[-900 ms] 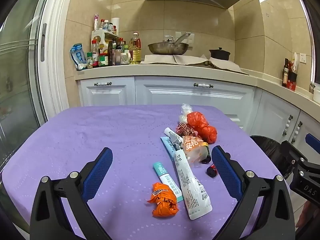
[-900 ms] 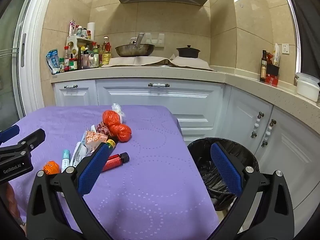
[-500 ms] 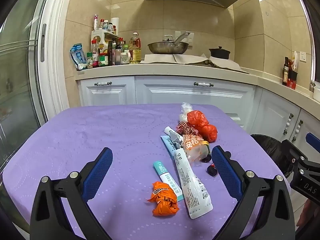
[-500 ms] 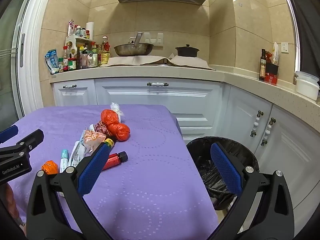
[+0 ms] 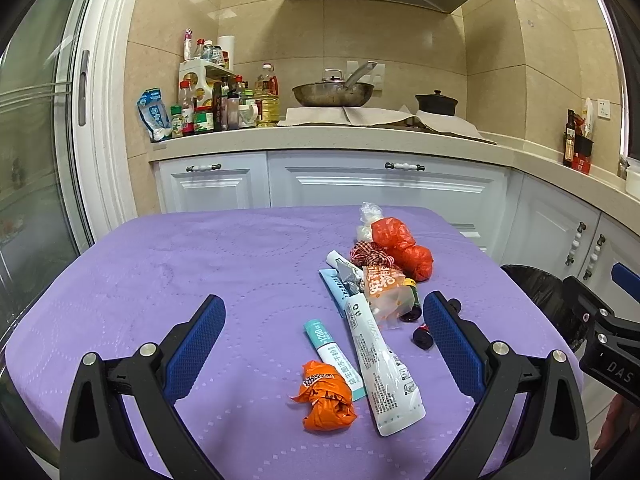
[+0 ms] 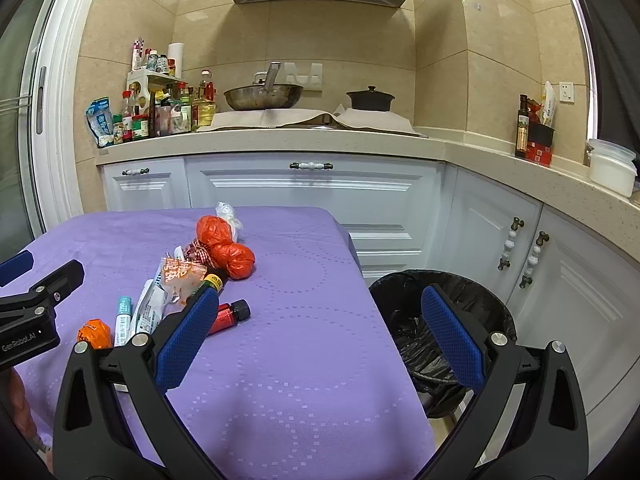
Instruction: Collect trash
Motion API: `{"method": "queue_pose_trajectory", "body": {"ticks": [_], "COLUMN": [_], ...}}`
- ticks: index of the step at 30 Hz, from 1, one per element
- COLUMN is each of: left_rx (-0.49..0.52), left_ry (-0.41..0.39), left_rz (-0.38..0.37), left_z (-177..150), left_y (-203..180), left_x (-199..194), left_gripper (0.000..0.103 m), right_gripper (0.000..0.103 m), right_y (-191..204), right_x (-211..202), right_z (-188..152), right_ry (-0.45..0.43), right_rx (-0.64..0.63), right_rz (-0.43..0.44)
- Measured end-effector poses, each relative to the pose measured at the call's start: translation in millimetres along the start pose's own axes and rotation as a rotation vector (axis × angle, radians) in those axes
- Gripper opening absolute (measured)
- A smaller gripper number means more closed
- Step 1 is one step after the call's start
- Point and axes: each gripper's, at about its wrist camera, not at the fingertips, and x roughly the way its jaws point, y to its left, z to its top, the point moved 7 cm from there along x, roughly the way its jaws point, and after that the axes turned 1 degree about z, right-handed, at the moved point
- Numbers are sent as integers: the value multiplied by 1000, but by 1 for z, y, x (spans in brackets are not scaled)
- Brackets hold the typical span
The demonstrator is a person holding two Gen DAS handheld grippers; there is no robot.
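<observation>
Purple cloth covers the bench (image 5: 160,264), and we see the trash gathered in one loose line toward its right side, presumably so it sits close to the black-lined bin (image 6: 444,312) standing on the floor just off that edge. Largest of the litter are the red plastic bags (image 5: 400,244) at the far end, then the white tube (image 5: 380,364), the teal tube (image 5: 332,352) beside it, and the crumpled orange wrapper (image 5: 326,396) nearest us. We hold the left tongs (image 5: 324,344) spread wide above this near end, pinching nothing, while the right tongs (image 6: 316,336) hang equally spread and empty, straddling the bench edge and bin.
</observation>
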Motion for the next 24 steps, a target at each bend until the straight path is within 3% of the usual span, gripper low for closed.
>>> {"method": "queue_pose_trajectory", "body": {"ticks": [24], "left_rx": [14], "left_ry": [3], "left_rz": [-7], "left_z": [1], "left_y": [-12], "left_x": [-2], "left_gripper": [97], "right_gripper": [99], "right_y": [-6], "right_x": [-1], "right_z": [-2], "right_ry": [1], "right_rx": [9], "right_rz": [-25]}}
